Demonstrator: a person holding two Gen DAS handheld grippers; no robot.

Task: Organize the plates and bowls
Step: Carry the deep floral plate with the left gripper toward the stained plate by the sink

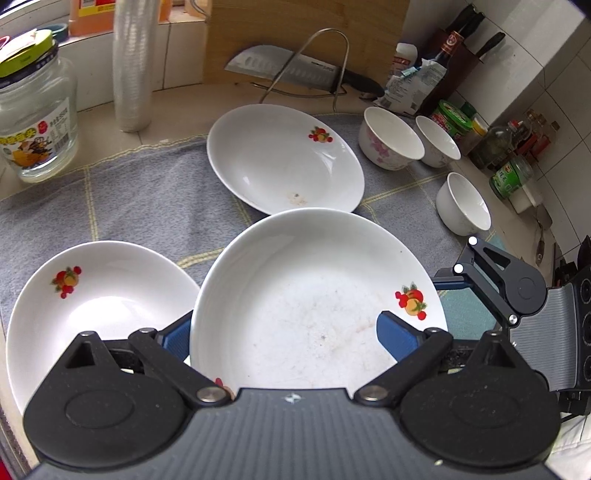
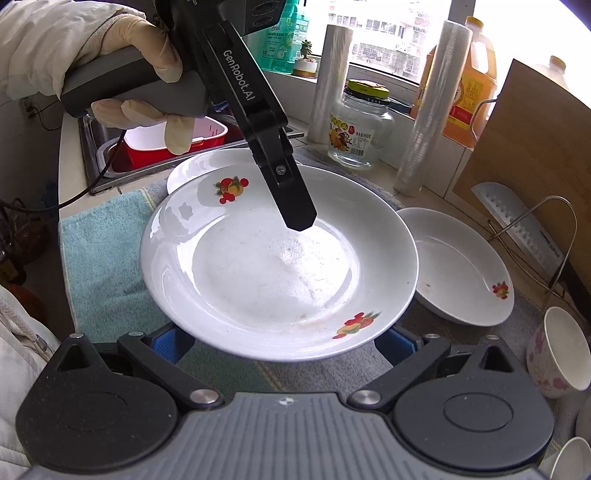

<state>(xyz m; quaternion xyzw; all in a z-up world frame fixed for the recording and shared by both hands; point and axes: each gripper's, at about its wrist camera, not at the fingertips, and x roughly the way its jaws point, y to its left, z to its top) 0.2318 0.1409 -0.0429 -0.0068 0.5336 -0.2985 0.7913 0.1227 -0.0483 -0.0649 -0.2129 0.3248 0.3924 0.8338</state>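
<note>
My left gripper (image 1: 284,338) holds a white fruit-print plate (image 1: 314,295) by its near rim, one blue pad above and one below, lifted over the grey towel. The same plate (image 2: 277,254) fills the right wrist view, with the left gripper's finger (image 2: 291,199) on it. My right gripper (image 2: 282,343) is open; its pads sit under the plate's near rim, touching or not I cannot tell. A second plate (image 1: 88,306) lies at left, partly under the held one. A third plate (image 1: 284,158) lies behind. Three white bowls (image 1: 391,138) stand at the right.
A glass jar (image 1: 37,122), a film roll (image 1: 133,66), a cutting board (image 1: 295,33), a cleaver on a wire rack (image 1: 288,68) and bottles (image 1: 509,158) line the back and right. A sink with a red tub (image 2: 166,144) lies left of the towel.
</note>
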